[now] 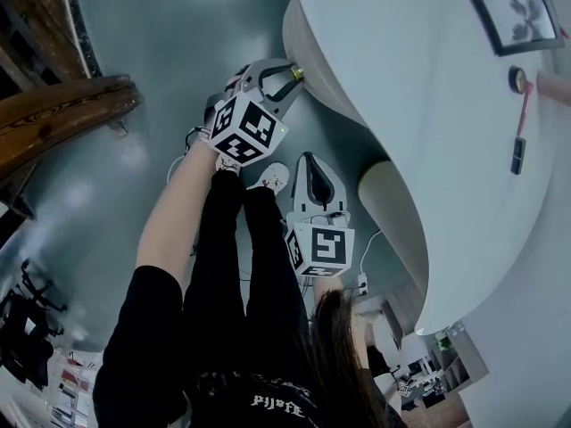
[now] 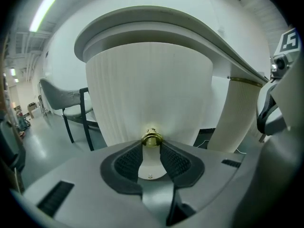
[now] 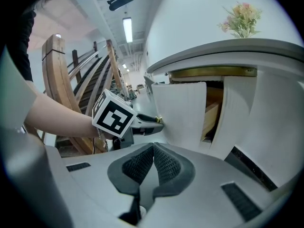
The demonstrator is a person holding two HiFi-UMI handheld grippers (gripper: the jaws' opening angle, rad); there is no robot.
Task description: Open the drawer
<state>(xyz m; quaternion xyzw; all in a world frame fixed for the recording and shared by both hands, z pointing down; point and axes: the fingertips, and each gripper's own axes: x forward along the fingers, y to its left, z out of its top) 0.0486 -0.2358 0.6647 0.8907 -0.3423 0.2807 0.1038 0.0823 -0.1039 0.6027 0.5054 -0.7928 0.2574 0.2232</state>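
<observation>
- At the curved white cabinet (image 1: 401, 78), the left gripper (image 2: 152, 145) pinches the brass knob (image 2: 152, 138) with its jaw tips, only partly closed.
- The ribbed drawer front (image 3: 183, 113) already stands out, with wood showing in the gap.
- Best to pull straight and level, since the small knob could slip off the tips.
- The right gripper (image 3: 153, 148) is closed and empty.
- The drawer's runners and contents are hidden.

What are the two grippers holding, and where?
The left gripper pinches the knob of the drawer between its tips. The right gripper is shut and holds nothing.
</observation>
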